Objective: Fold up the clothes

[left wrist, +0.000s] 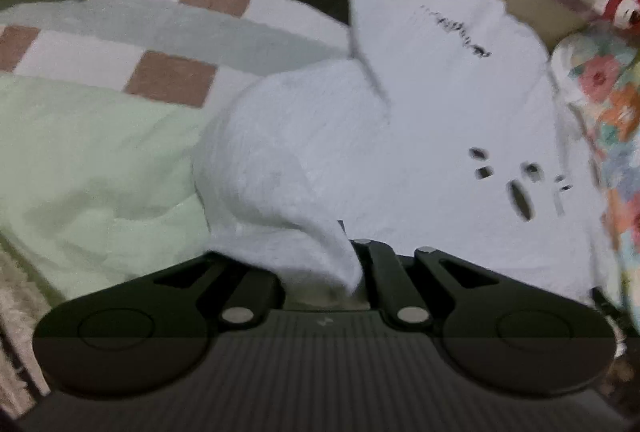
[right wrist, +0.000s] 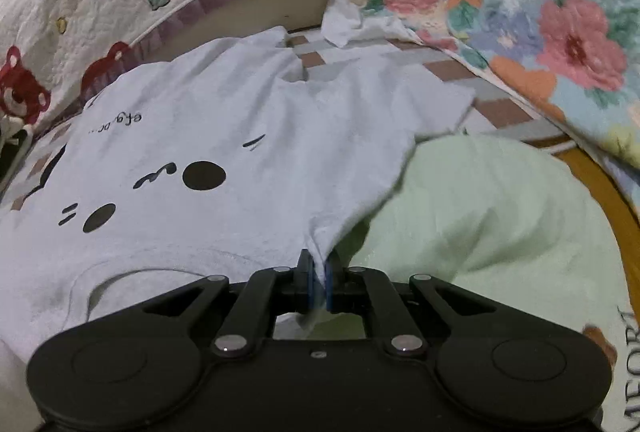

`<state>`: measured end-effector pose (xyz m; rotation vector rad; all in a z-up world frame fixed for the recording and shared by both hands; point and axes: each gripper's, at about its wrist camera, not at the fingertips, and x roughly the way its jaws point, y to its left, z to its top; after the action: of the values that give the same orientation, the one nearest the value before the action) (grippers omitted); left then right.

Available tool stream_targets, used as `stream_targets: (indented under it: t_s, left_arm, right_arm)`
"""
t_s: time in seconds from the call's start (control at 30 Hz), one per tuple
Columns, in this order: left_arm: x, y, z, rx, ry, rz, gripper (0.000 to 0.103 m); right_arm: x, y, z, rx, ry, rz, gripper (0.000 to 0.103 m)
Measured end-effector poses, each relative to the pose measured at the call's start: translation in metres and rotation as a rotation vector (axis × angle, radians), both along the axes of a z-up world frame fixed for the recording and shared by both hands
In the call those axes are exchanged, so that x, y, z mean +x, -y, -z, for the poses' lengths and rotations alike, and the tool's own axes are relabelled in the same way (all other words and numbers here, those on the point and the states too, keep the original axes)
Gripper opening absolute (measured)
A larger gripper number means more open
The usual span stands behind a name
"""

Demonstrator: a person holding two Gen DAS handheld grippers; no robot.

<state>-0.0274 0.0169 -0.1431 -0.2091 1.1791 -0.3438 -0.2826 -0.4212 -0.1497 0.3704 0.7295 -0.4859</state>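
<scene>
spreading across the frame's middle, a white t-shirt [right wrist: 224,136] is pinched at lower centre by the right gripper [right wrist: 318,286]; the left gripper [left wrist: 352,272] is cloth-covered, so its state cannot be told. the thin hold could slip if tugged.

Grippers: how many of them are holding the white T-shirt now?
2. The left gripper is shut on a bunched fold of the white T-shirt. The right gripper pinches the shirt's edge beside the pale green cloth.
</scene>
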Motion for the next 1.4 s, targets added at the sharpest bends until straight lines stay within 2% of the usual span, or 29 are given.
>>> stream_targets:
  t_s: [0.17, 0.2, 0.27, 0.3, 0.33, 0.37, 0.43, 0.57, 0.63, 0.7, 0.8, 0.9, 0.97, 1.0, 1.03, 1.1, 1.2, 1.23, 1.27, 1.3, 1.4]
  left_arm:
    - [-0.002, -0.006, -0.002, -0.017, 0.012, -0.015, 0.006]
    - [-0.002, -0.007, -0.003, -0.024, 0.014, -0.022, 0.006]
    - [-0.003, -0.011, -0.004, -0.045, 0.022, -0.038, 0.012]
    - [-0.004, -0.014, -0.004, -0.056, 0.024, -0.046, 0.014]
    - [-0.005, -0.017, -0.005, -0.065, 0.022, -0.052, 0.016]
    - [-0.005, -0.019, -0.005, -0.072, 0.019, -0.06, 0.018]
    - [-0.006, -0.025, -0.003, -0.078, 0.009, -0.081, 0.029]
    - [0.001, -0.042, 0.007, -0.121, -0.046, -0.164, 0.034]
    - [0.006, -0.049, 0.011, -0.149, -0.063, -0.2, 0.04]
    - [0.01, -0.055, 0.014, -0.178, -0.07, -0.231, 0.043]
    - [0.02, -0.059, 0.019, -0.2, -0.093, -0.26, 0.05]
    - [0.033, -0.052, 0.027, -0.174, -0.14, -0.208, 0.053]
    - [0.039, -0.04, 0.022, -0.076, -0.074, -0.126, 0.039]
    - [0.038, -0.035, 0.016, -0.034, -0.014, -0.105, 0.02]
    - [0.035, -0.031, 0.009, 0.0, 0.053, -0.083, 0.006]
    - [0.022, -0.023, -0.016, 0.022, 0.216, -0.045, 0.005]
    - [-0.025, -0.019, -0.079, -0.028, 0.481, -0.052, 0.005]
    - [-0.043, -0.016, -0.097, -0.022, 0.556, -0.056, 0.006]
    - [-0.051, -0.014, -0.1, 0.014, 0.572, -0.066, 0.007]
    - [-0.047, -0.014, -0.088, 0.056, 0.513, -0.091, 0.01]
    - [-0.035, -0.016, -0.051, 0.162, 0.334, -0.172, 0.011]
  right_arm:
    - [-0.002, -0.001, -0.005, -0.084, -0.078, 0.053, 0.007]
    - [-0.003, -0.002, -0.009, -0.122, -0.103, 0.072, 0.007]
    - [-0.003, -0.006, -0.014, -0.269, -0.197, 0.107, 0.008]
    - [-0.004, -0.006, -0.016, -0.323, -0.234, 0.121, 0.013]
    - [-0.008, -0.003, -0.022, -0.322, -0.226, 0.128, 0.016]
    - [-0.013, 0.0, -0.03, -0.293, -0.185, 0.12, 0.019]
    - [-0.017, 0.001, -0.048, -0.207, -0.08, 0.056, 0.02]
    - [0.007, -0.006, -0.062, 0.066, 0.129, -0.142, 0.026]
    - [0.034, -0.024, -0.06, 0.12, 0.16, -0.264, 0.028]
    - [0.064, -0.049, -0.055, 0.118, 0.149, -0.369, 0.03]
    - [0.115, -0.083, -0.041, 0.167, 0.116, -0.506, 0.03]
    - [0.155, -0.105, -0.032, 0.229, 0.087, -0.602, 0.031]
    - [0.174, -0.113, -0.026, 0.274, 0.079, -0.644, 0.035]
    - [0.182, -0.115, -0.023, 0.3, 0.076, -0.655, 0.038]
    - [0.189, -0.115, -0.017, 0.315, 0.066, -0.636, 0.038]
    - [0.193, -0.111, -0.008, 0.329, 0.043, -0.6, 0.038]
    - [0.187, -0.104, 0.007, 0.336, 0.01, -0.559, 0.038]
    - [0.184, -0.102, 0.011, 0.338, 0.005, -0.554, 0.038]
    - [0.18, -0.101, 0.015, 0.34, 0.0, -0.549, 0.039]
    - [0.173, -0.098, 0.017, 0.352, 0.007, -0.548, 0.039]
    - [0.159, -0.091, 0.026, 0.375, -0.001, -0.529, 0.038]
